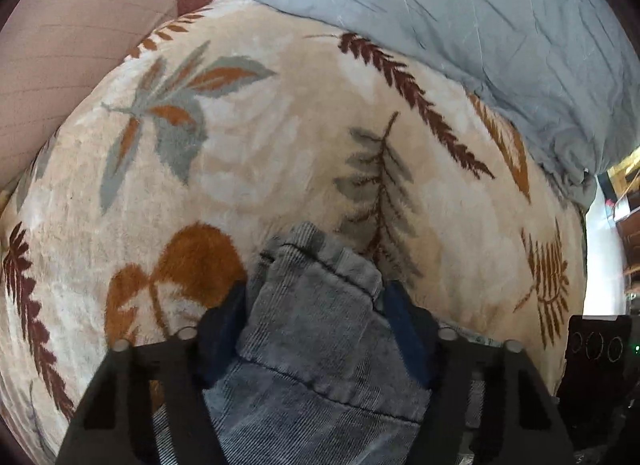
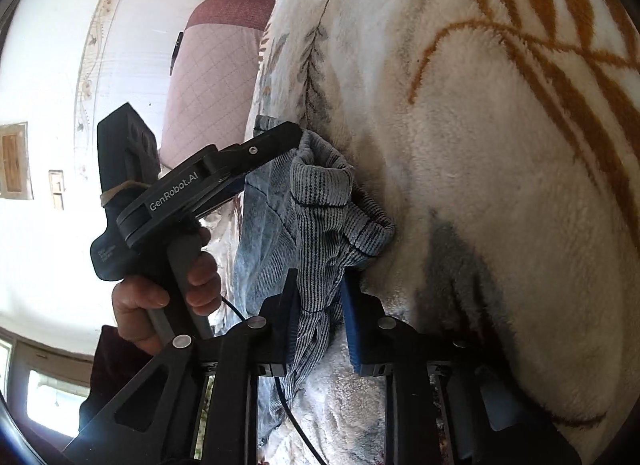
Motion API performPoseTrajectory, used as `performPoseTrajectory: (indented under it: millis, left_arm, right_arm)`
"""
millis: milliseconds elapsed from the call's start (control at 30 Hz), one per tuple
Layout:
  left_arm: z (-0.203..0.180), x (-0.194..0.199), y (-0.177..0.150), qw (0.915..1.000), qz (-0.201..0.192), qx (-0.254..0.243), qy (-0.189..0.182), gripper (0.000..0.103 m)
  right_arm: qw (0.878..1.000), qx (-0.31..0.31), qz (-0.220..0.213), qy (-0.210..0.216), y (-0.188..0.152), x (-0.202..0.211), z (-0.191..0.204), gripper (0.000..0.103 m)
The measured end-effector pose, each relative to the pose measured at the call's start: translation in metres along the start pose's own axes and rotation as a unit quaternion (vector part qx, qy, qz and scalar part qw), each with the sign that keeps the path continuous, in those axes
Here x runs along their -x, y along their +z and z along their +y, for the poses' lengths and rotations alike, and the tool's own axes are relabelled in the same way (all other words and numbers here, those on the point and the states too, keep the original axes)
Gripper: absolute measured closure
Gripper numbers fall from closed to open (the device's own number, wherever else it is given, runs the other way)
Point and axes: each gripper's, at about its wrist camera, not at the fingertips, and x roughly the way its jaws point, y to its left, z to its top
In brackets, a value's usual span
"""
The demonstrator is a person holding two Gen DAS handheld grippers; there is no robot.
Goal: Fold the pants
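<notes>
Leaf-print blanket (image 1: 280, 145), grey quilt (image 1: 480, 25), pink sofa (image 2: 208, 77), white wall (image 2: 48, 65).

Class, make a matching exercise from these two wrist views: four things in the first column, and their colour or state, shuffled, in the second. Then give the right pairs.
Things:
1. pants
2. blanket
3. pillow
4. left gripper

Colour or state:
A. plain blue-grey, creased, lying at the far edge of the bed
B. cream plush with brown and orange leaf print
C. grey corduroy, bunched and pinched in both grippers
D. black, held in a person's hand, shut on cloth

Pairs: 1-C, 2-B, 3-A, 4-D. The right gripper grips the same pants.
</notes>
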Motion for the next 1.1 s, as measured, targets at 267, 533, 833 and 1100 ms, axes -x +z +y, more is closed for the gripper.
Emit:
performPoseTrajectory:
  millis: [267, 533, 833, 1100]
  left_arm:
    - [0.022, 0.037, -0.015, 0.9974, -0.053, 0.043, -0.025, 0.065]
    - [0.015, 0.038, -0.012, 0.9975, -0.054, 0.04, -0.022, 0.066]
    - [0.028, 0.034, 0.002, 0.9959, -0.051, 0.072, -0.022, 0.014]
    - [0.042, 0.029, -0.011, 0.9987, -0.021, 0.046, -0.001, 0.015]
  right_arm:
    - [0.999, 0.044, -0.014, -0.008, -0.008, 0.007, 0.017, 0.084]
    - [0.999, 0.042, -0.014, -0.025, -0.011, 0.005, 0.012, 0.084]
    - [1.0, -0.014, 0.014, -0.005, -0.005, 0.004, -0.006, 0.08]
    - [1.0, -0.021, -0.019, 0.003, -0.002, 0.009, -0.011, 0.077]
